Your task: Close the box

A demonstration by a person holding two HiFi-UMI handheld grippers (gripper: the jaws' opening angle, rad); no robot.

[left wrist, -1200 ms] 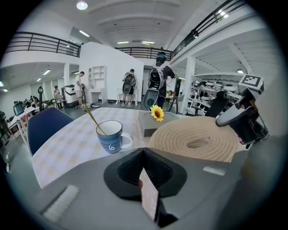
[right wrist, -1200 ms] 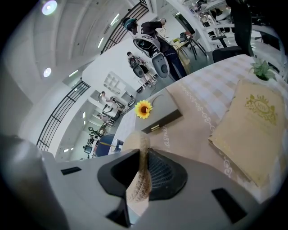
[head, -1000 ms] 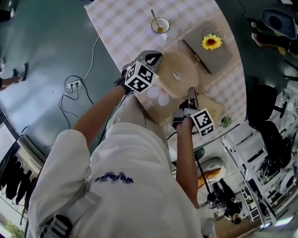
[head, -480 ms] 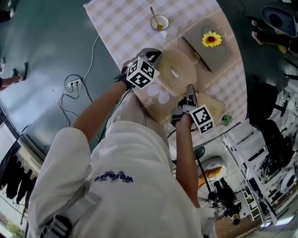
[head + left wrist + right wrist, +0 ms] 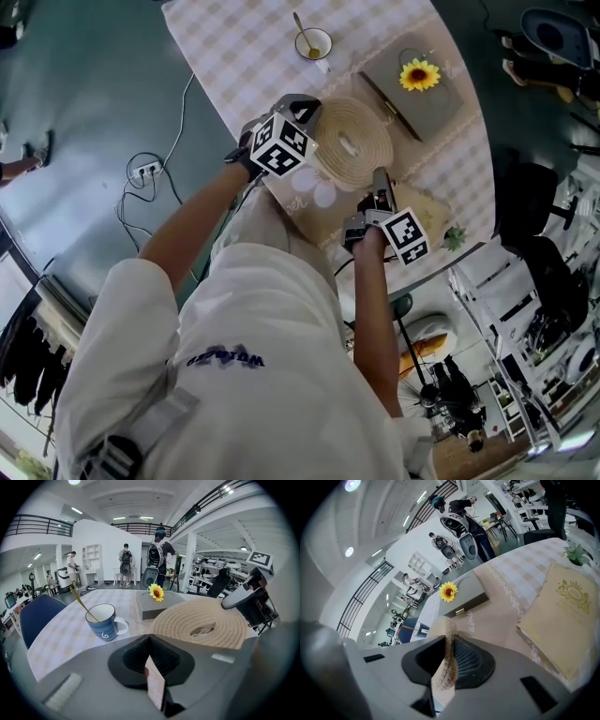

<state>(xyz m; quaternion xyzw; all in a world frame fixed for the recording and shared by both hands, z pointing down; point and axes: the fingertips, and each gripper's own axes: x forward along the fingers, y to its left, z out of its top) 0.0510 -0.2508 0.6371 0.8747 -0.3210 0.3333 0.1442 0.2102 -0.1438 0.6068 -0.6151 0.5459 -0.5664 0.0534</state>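
At table centre, my right gripper [image 5: 446, 665] is clamped on the woven lid [image 5: 201, 620] rim; my left gripper [image 5: 153, 679] pinches a thin pale sheet [image 5: 157, 692]; the grey box [image 5: 471, 595] lies just beyond, apparently shut; I judge the lid light and flexible; grip it at the rim.

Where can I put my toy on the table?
Bare checked cloth lies left of the blue mug with a spoon. A smaller strip runs between the grey sunflower-topped box and the beige gold-crested booklet. Around the round woven straw mat it's crowded.
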